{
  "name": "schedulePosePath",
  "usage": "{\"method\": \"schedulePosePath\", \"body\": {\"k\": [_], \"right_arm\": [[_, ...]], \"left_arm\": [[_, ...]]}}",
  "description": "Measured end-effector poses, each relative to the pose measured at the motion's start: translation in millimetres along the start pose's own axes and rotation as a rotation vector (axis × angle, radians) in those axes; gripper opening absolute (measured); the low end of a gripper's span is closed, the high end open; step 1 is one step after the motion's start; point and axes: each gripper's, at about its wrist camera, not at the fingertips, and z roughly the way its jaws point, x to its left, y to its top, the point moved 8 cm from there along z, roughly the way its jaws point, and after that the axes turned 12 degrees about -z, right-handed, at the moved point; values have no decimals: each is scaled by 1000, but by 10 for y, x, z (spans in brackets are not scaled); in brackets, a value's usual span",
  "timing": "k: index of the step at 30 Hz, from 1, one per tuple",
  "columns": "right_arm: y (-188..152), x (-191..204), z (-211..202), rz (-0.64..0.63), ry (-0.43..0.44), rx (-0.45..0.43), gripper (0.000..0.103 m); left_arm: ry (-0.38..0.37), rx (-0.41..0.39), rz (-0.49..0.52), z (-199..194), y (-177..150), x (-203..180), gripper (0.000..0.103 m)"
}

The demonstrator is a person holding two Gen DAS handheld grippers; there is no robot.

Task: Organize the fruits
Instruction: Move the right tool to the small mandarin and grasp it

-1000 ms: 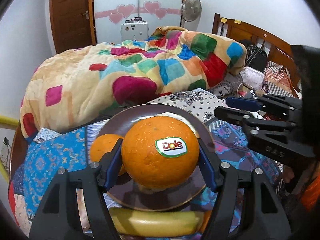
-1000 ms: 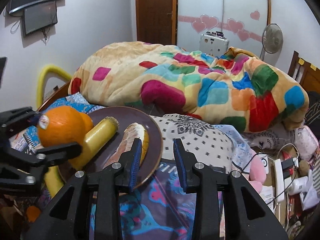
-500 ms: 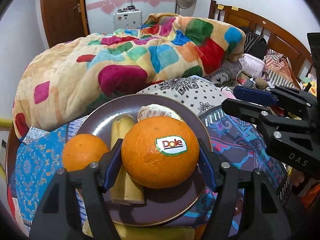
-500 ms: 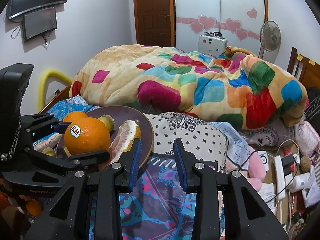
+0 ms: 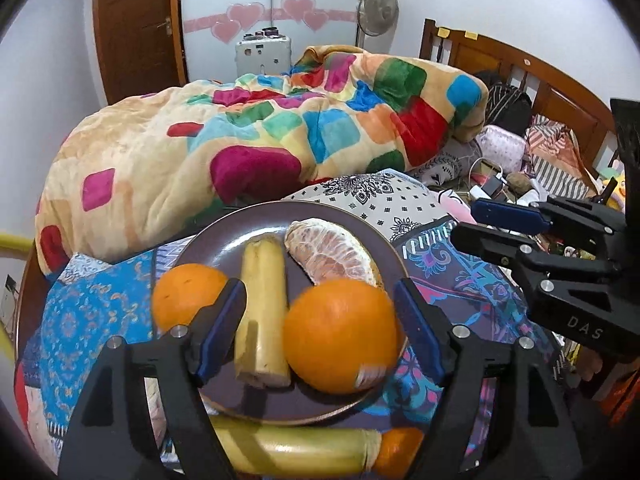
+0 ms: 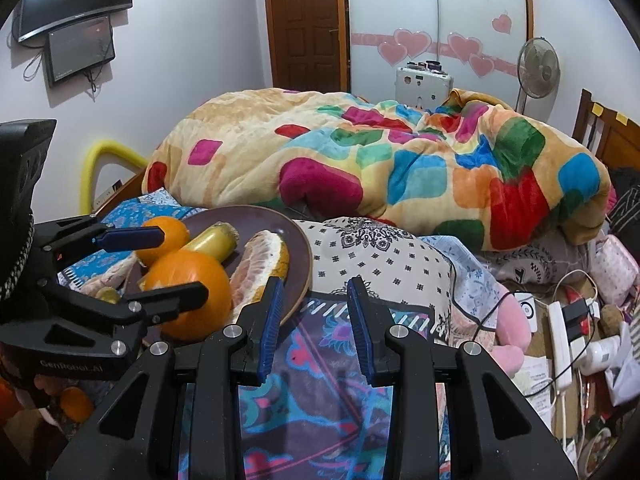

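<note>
A dark purple plate (image 5: 236, 240) lies on the bed and holds a small orange (image 5: 182, 294), a banana (image 5: 262, 304), a peeled citrus piece (image 5: 330, 254) and a big orange (image 5: 340, 334) with a sticker. My left gripper (image 5: 320, 328) is open with its jaws spread wide; the big orange rests loose on the plate between them, blurred. My right gripper (image 6: 314, 320) is open and empty just right of the plate (image 6: 298, 248). The big orange (image 6: 192, 280) also shows in the right wrist view.
A second banana (image 5: 296, 450) and another orange (image 5: 398, 454) lie on the bedcloth in front of the plate. A bulky patchwork blanket (image 5: 248, 136) lies behind it. Chargers, cables and a power strip (image 6: 560, 336) clutter the right side. The wooden headboard (image 5: 520, 72) stands far right.
My left gripper has opened and let go of the big orange, which now sits on the plate at the right of the banana. The right gripper has barely moved.
</note>
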Motion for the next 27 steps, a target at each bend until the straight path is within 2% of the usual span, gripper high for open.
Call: {"method": "schedulePosePath", "body": {"k": [7,11,17,27], "right_arm": [[5,195,-225,-8,9,-21,30],[-2,349,-363,-6,22,-38,36],[-47,592,-515,-1,50,-51,37],[-278,929,-490,2,87,-31,40]], "left_arm": [[27,-48,-5,-409,-67,102,76],[38,-77,-22,-690,-138,204,76],[57,-93,-54,-1017,-333,389,76],[90,-82,-82,-1176,-762,688,76]]}}
